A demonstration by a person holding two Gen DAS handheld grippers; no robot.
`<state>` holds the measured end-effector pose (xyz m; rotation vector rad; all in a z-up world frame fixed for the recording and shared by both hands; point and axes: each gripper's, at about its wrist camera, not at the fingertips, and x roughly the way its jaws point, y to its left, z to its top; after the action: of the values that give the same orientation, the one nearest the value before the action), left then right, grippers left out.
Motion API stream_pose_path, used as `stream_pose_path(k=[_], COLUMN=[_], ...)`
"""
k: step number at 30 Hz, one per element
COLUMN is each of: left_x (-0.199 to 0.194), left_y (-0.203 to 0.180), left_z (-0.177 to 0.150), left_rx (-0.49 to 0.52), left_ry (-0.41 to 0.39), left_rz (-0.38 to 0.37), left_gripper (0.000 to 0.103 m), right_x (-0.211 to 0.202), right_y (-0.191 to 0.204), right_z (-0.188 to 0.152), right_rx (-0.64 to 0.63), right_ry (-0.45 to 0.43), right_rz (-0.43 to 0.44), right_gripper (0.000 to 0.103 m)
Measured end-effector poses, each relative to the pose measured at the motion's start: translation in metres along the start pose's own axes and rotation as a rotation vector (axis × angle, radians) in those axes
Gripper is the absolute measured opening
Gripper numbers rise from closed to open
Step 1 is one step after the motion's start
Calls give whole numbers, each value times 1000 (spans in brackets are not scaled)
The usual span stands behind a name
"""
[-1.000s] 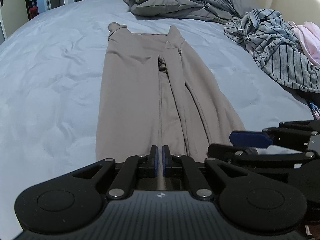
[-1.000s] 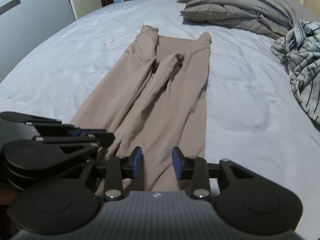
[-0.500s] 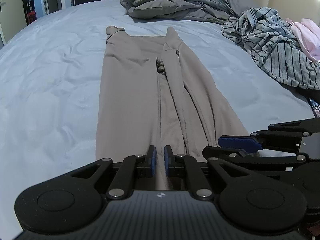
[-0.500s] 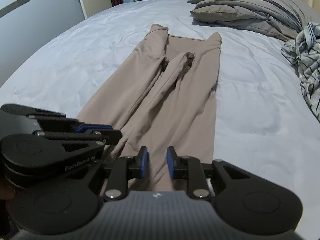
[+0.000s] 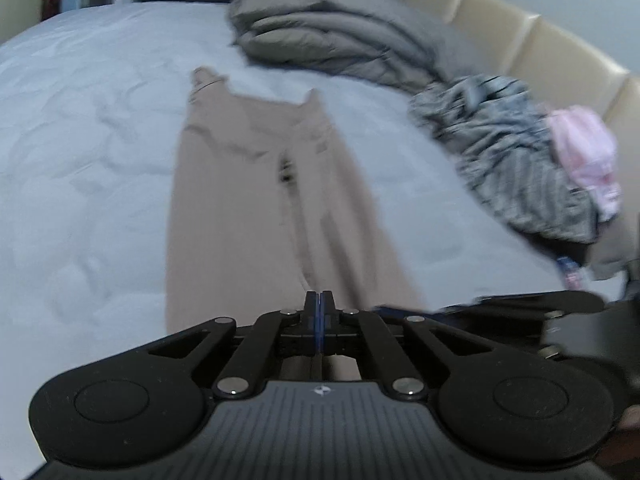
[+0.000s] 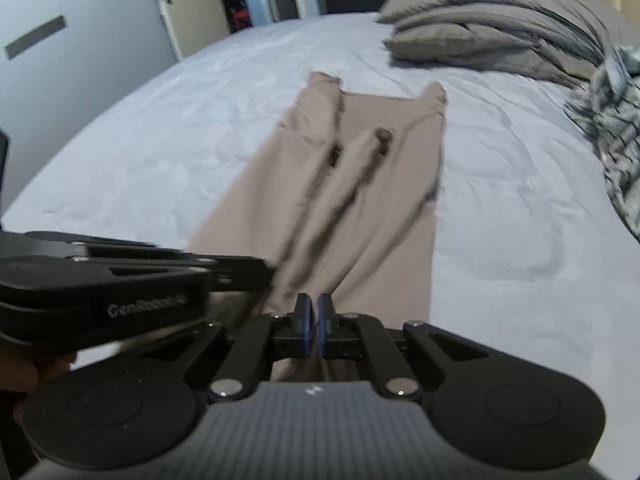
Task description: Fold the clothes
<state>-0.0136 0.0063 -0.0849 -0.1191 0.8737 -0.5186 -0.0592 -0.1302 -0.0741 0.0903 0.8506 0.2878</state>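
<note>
Fingers: left gripper (image 5: 319,307) and right gripper (image 6: 314,311) each pinched the near hem of the trousers (image 5: 256,184).
Trousers: lay lengthwise on the bed (image 5: 80,128).
Technique: lift both corners evenly, probably carrying hem towards waistband.
Change: fingers were spread a second earlier; now pressed together.

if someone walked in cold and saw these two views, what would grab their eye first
Most striking is the long beige pair of trousers spread flat down the middle of the pale blue bedsheet, waistband at the far end. At the near hem, the left gripper and right gripper sit side by side, both closed on the fabric. Beyond lie folded grey pillows, with a crumpled grey striped garment heaped at the right edge.
</note>
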Motion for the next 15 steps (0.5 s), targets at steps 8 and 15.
stream_pose_path(k=[8,15], left_x=[21,9], left_y=[13,13], left_z=[-6,-14], left_rx=[-60,-93], left_ry=[102,130], left_rz=[-24,-23], left_gripper=[0,11], right_x=[13,6], right_y=[0,2], right_z=[-8,-11], right_rx=[3,13], right_ry=[70,84], right_rz=[8,50], right_gripper=[7,31])
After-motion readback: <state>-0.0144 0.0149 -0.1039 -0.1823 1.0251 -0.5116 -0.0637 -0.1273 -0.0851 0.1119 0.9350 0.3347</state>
